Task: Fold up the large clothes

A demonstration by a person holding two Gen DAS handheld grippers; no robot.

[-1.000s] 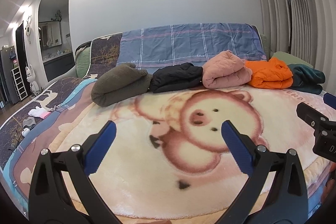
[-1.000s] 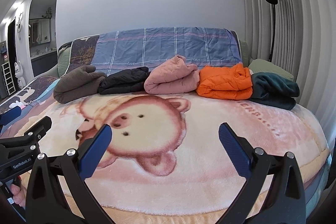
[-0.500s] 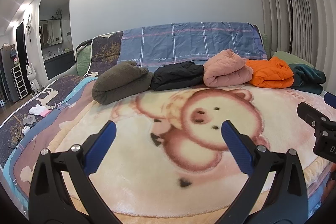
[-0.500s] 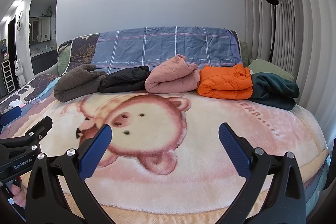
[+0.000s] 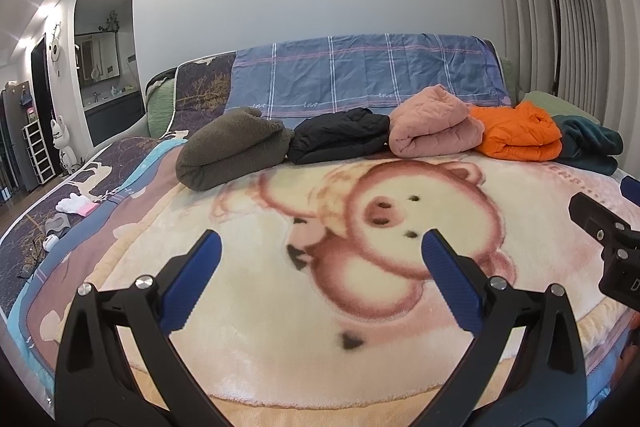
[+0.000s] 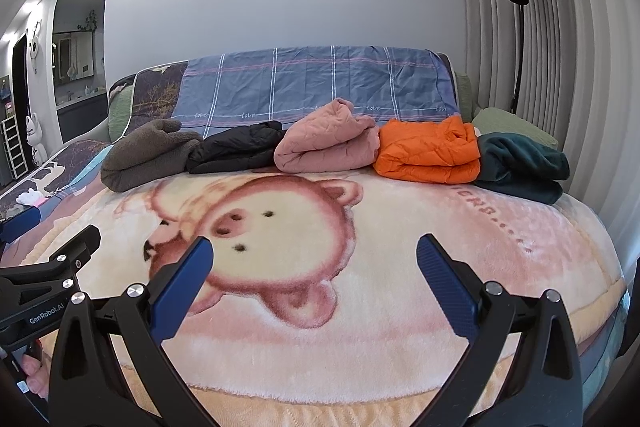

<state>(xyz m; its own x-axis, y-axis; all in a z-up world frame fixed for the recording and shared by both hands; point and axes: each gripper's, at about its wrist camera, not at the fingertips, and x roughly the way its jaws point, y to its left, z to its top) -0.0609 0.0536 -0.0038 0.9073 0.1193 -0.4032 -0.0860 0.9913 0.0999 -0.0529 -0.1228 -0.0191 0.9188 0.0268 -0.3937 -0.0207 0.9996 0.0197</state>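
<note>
Several folded garments lie in a row at the far side of the bed: an olive fleece [image 5: 232, 147], a black jacket [image 5: 340, 141], a pink quilted one [image 5: 434, 127], an orange puffer [image 5: 520, 135] and a dark teal fleece [image 5: 592, 147]. They also show in the right wrist view, from the olive fleece [image 6: 148, 153] to the teal fleece [image 6: 520, 163]. My left gripper [image 5: 320, 243] is open and empty above the near part of the pig blanket [image 5: 280, 327]. My right gripper [image 6: 314, 247] is open and empty beside it, also over the pig blanket [image 6: 420, 211].
A plaid blue sheet [image 5: 360, 71] covers the headboard. A floor lamp [image 6: 516, 39] and curtains stand at the right. Small white and pink items [image 5: 76, 205] lie on the bed's left edge. A doorway and shelves are at the far left.
Both views have drifted slightly, with the clothes row a touch lower in the frame. Both grippers stay open and empty.
</note>
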